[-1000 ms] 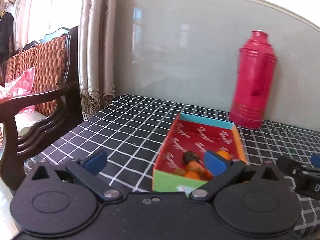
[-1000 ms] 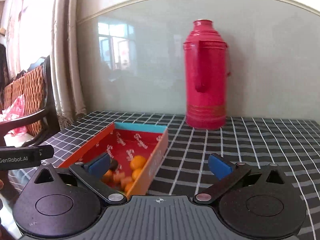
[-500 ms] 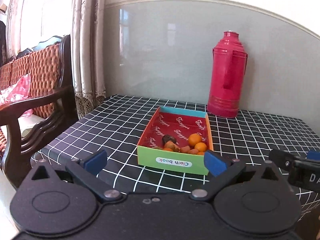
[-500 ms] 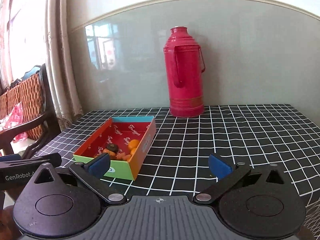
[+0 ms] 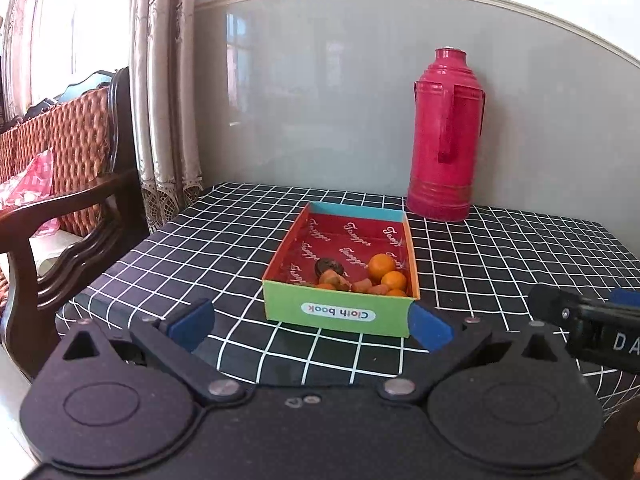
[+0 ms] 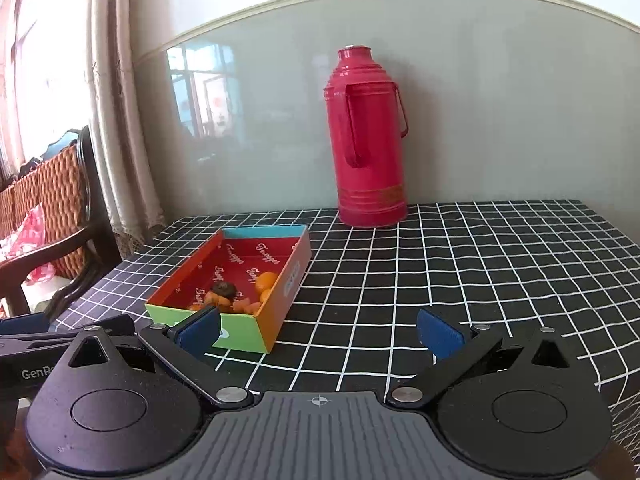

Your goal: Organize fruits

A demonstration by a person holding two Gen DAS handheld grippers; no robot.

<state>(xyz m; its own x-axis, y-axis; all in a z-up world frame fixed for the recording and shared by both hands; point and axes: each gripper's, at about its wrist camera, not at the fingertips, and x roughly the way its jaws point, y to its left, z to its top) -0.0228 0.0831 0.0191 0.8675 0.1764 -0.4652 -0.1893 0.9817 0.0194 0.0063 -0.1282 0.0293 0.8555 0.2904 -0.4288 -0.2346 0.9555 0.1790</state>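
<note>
A shallow cardboard box [image 5: 340, 314] with a green front and red lining sits on the checked tablecloth [image 5: 208, 248]. Several small oranges [image 5: 382, 266] and one dark fruit [image 5: 328, 267] lie in its near end. My left gripper [image 5: 310, 326] is open, held back from the box's front wall, nothing between its blue pads. In the right wrist view the same box [image 6: 280, 300] lies to the left, oranges [image 6: 266, 282] inside. My right gripper [image 6: 320, 332] is open and empty, to the right of the box's near corner.
A tall red thermos [image 5: 444, 136] stands against the grey wall panel behind the box; it shows again as thermos [image 6: 368, 140]. A wooden wicker chair [image 5: 68, 168] and curtains [image 5: 164, 92] are left of the table. The table's near edge [image 5: 120, 332] is close below me.
Both grippers have pulled back and up from the box, which now looks smaller and farther away. Both stay open and empty.
</note>
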